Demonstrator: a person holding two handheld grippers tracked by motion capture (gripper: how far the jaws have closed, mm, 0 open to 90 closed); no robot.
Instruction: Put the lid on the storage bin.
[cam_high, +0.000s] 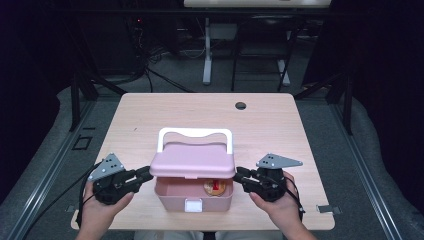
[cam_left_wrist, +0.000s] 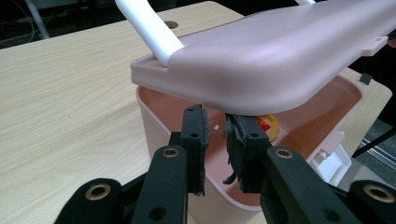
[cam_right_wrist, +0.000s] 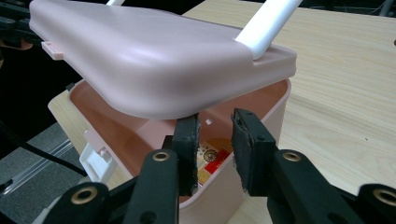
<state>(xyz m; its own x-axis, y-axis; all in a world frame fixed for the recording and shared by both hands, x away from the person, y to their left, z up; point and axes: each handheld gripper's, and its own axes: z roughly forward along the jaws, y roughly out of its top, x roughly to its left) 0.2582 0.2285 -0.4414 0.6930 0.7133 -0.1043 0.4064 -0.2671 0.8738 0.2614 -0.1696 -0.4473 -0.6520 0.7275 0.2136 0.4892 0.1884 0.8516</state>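
A pink box (cam_high: 172, 196) with a white handle (cam_high: 195, 132) stands near the table's front edge. Its lid (cam_high: 192, 160) is lifted at the front. My left gripper (cam_high: 147, 175) reaches under the lid's left edge and my right gripper (cam_high: 239, 175) under its right edge. In the left gripper view the jaw tips (cam_left_wrist: 215, 126) sit just below the lid (cam_left_wrist: 280, 51), a small gap between them and nothing in it. The right gripper (cam_right_wrist: 215, 126) stands the same way beneath the lid (cam_right_wrist: 140, 60). A round yellow and red thing (cam_high: 215, 187) lies inside the box.
A white latch (cam_high: 193, 205) hangs open on the box's front wall. The wooden table (cam_high: 150, 115) has a cable hole (cam_high: 240, 105) at the back. Dark stands and cables fill the floor behind the table.
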